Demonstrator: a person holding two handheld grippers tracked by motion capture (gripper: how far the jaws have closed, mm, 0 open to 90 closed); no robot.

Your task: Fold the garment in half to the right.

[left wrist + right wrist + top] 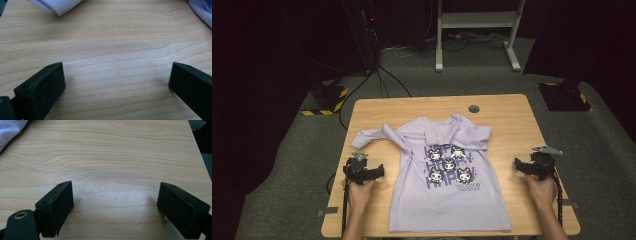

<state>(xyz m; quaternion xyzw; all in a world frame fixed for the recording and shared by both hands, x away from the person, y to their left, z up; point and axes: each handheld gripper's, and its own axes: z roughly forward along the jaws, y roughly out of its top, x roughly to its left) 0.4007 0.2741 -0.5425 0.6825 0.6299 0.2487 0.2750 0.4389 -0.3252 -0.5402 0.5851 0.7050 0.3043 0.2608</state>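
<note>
High view: lilac T-shirt (447, 185) lies unfolded, one sleeve askew — nothing begun; left gripper (362, 170) and right gripper (534, 164) rest wide-open, empty, on the wooden table (512, 110).

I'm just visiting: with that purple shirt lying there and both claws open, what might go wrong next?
The T-shirt hem reaches the near edge of the table, so a tug could drag it off. Its long sleeve lies twisted and the other is folded over the chest, so a grab may catch several layers. The left gripper and right gripper might scrape bare wood.

T-shirt (447, 180) lies mid-table (512, 107), left gripper (362, 170) and right gripper (536, 165) flanking it
</note>
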